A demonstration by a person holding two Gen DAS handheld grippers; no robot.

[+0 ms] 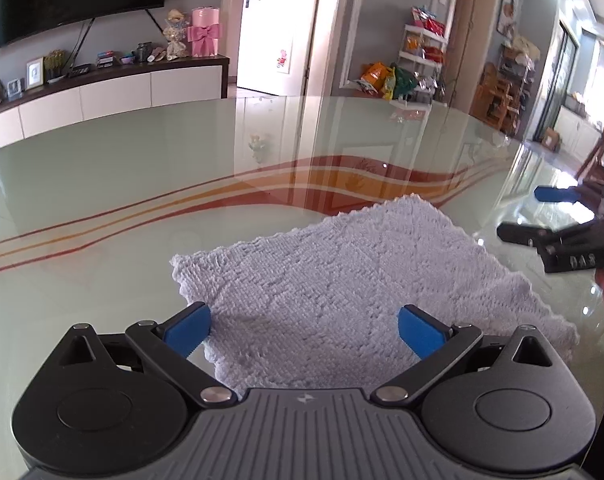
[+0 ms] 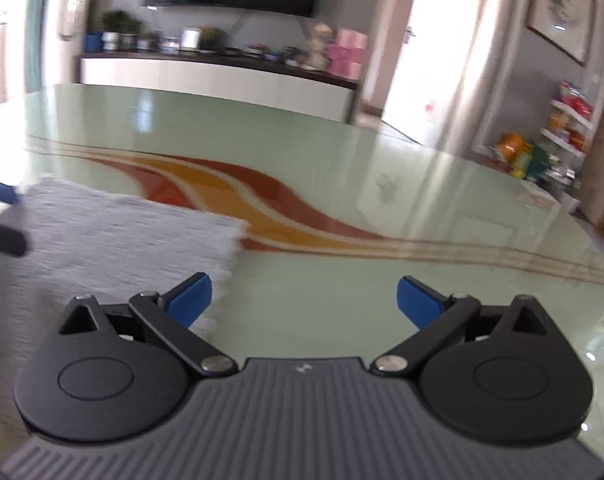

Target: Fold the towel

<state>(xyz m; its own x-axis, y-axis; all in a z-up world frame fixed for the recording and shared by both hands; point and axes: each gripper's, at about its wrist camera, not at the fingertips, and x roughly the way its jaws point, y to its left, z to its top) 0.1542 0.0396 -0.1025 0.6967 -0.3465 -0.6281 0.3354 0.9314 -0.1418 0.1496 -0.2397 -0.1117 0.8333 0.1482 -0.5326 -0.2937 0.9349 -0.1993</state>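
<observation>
Towel [image 1: 342,280] flat on glass surface [image 1: 142,184]; left gripper [image 1: 304,330] fingers spread above towel's near edge, right gripper [image 2: 304,300] fingers spread beside towel's right edge, presumably positioned to pinch corners.

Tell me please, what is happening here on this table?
A person holds a two-finger gripper in each hand over a glass table to fold a pale blue towel. The towel lies flat on the table, and neither gripper grips it. The left gripper is open, just above the towel's near edge. The right gripper is also open, mostly over bare glass beside the towel's right edge. Whether it is already folded, I cannot tell.
</observation>
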